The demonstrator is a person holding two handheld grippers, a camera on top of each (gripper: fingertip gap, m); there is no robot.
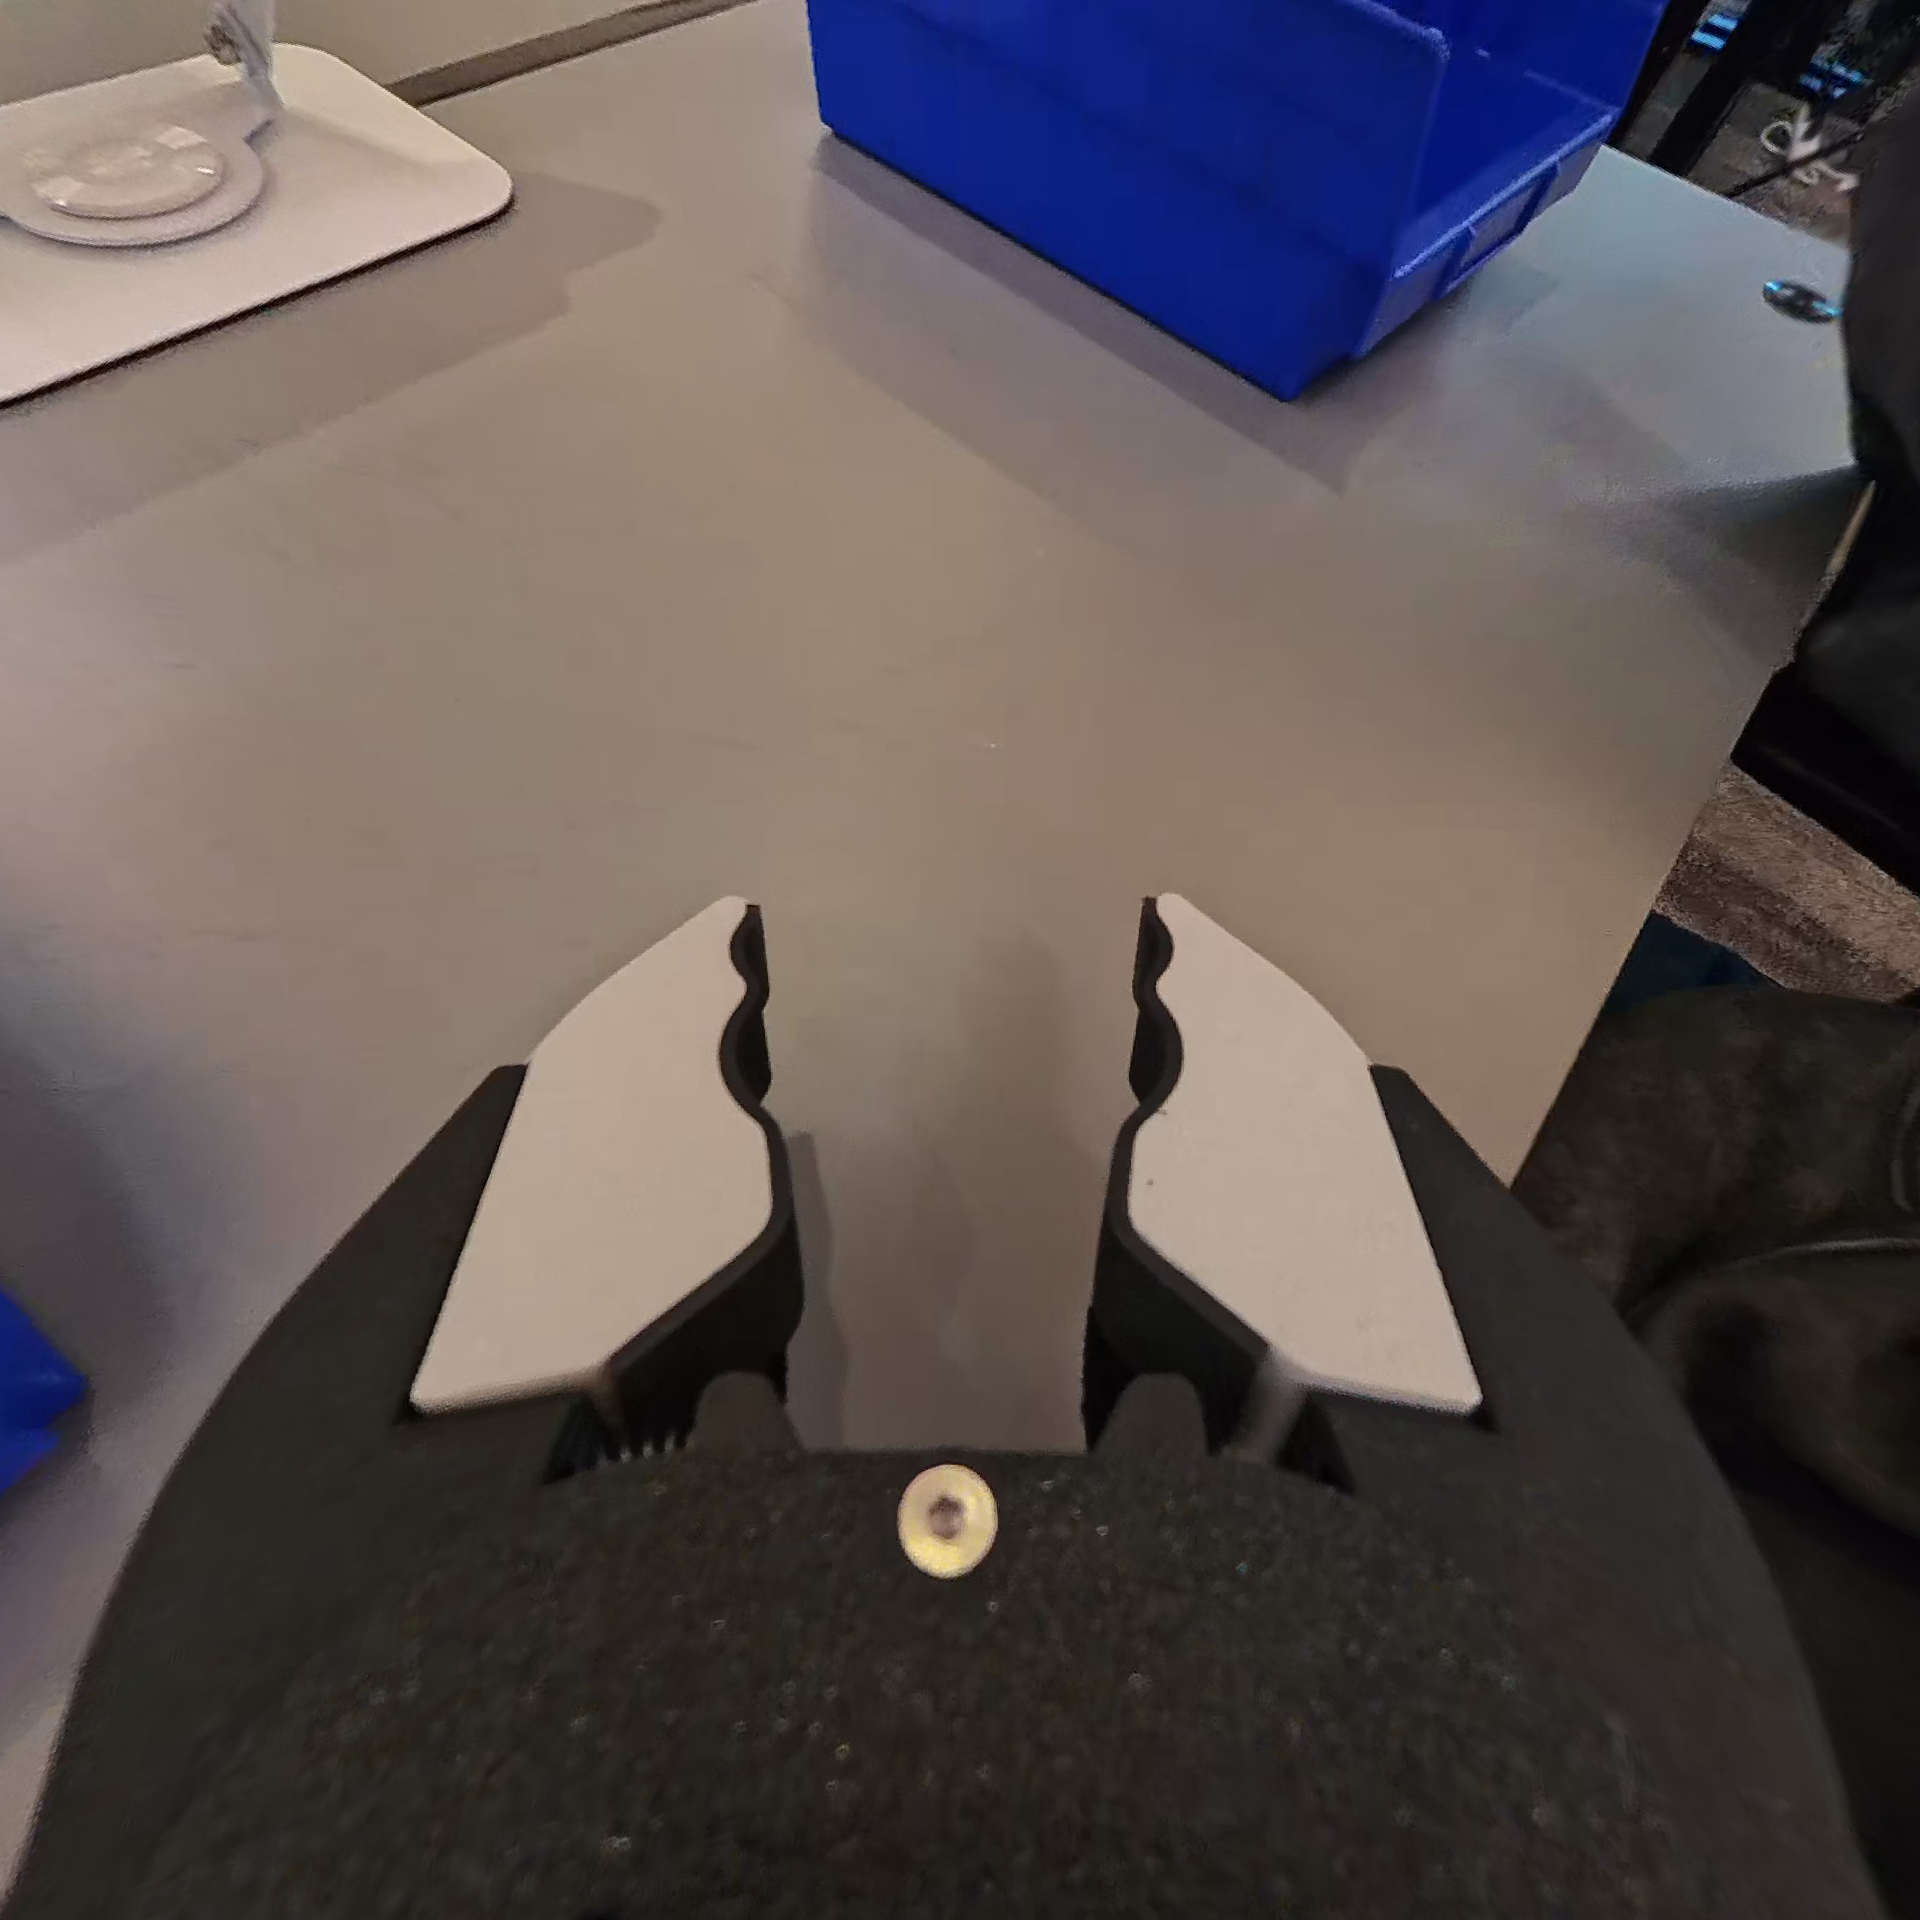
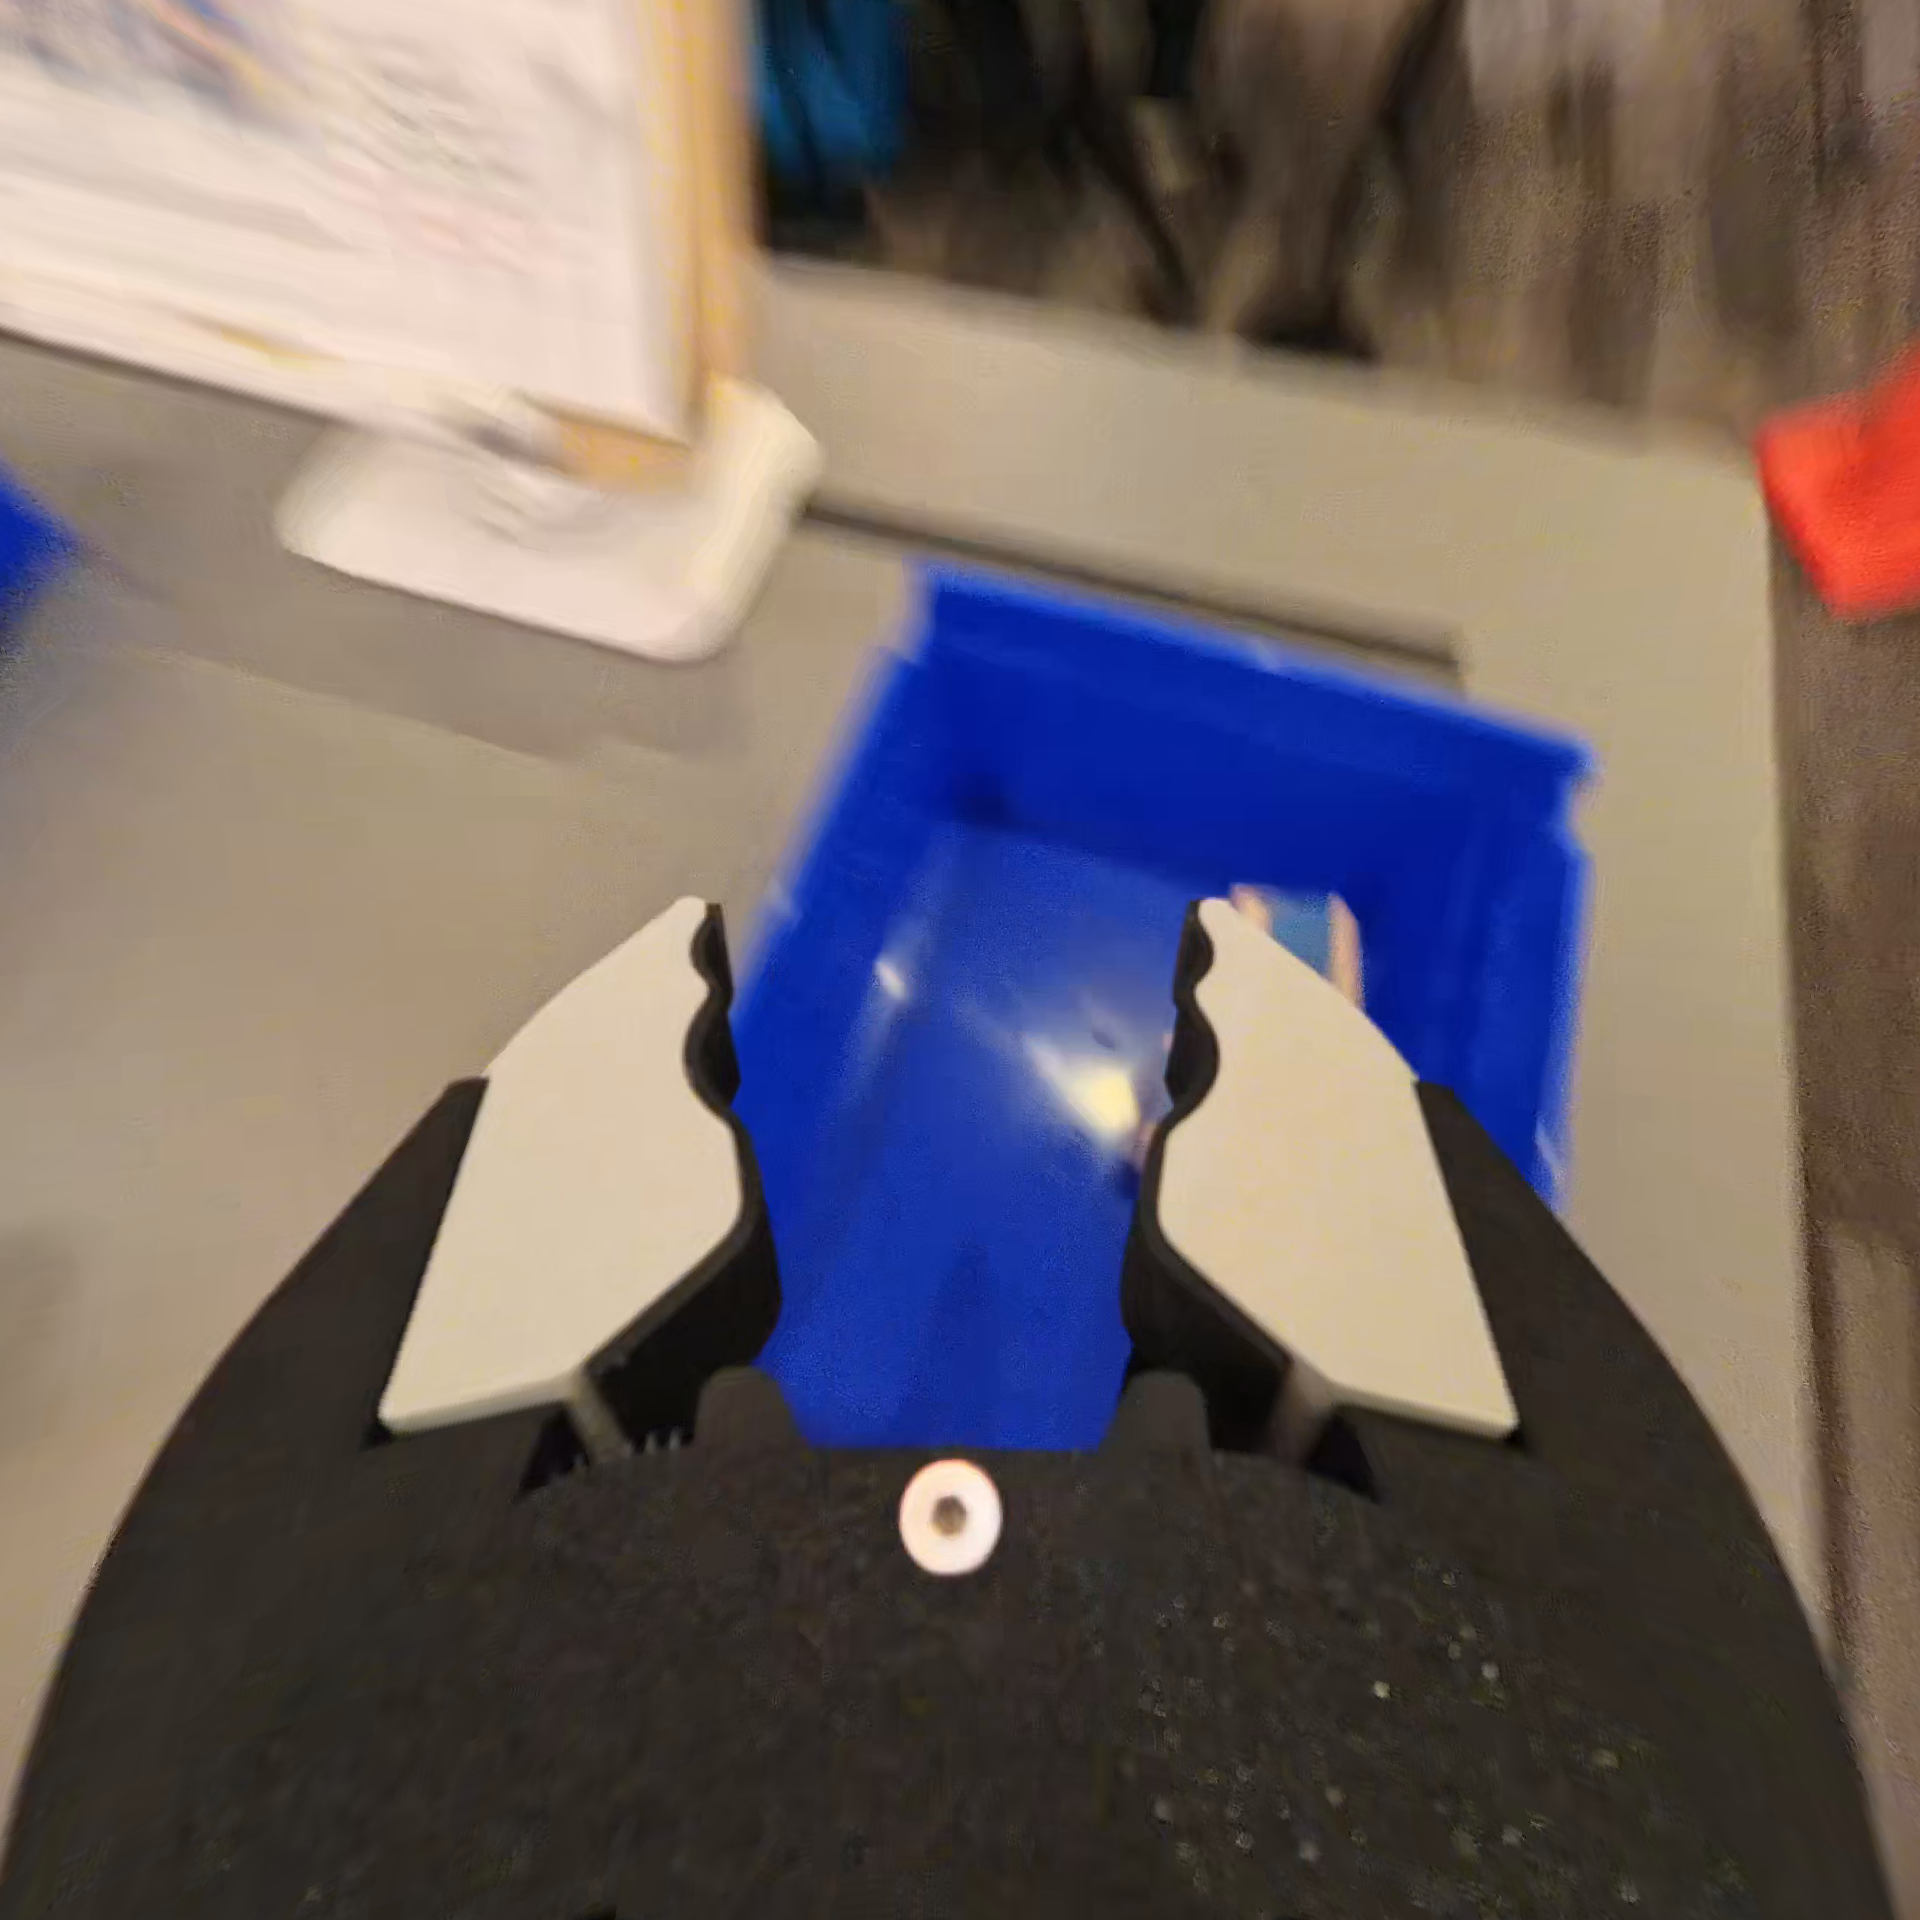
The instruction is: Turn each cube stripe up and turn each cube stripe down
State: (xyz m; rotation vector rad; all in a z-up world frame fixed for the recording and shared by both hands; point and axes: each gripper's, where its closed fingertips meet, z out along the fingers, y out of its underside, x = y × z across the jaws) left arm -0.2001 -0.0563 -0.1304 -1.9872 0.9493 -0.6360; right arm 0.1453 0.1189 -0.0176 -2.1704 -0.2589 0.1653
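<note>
Grey matte surface [image 1: 831, 623], bare across its middle; we hold two claws above it.

Left claw [image 1: 951, 914]: jaws moderately wide, empty, hovering over the bare middle, presumably waiting.

Right claw [image 2: 951, 914]: jaws wide, empty, aimed into the deep blue plastic bin [image 2: 1455, 769] by the surface's right edge; we judge it is reaching for a cube. This view is badly blurred.

Small pale-edged blue object [image 2: 1314, 930]: lying at the bin's far end, partly behind a fingertip, possibly a cube; we cannot tell, and no stripe shows.

White flat stand base [image 1: 312, 208]: far left corner.

Red blurred object [image 2: 1849, 499]: beyond the right edge.
</note>
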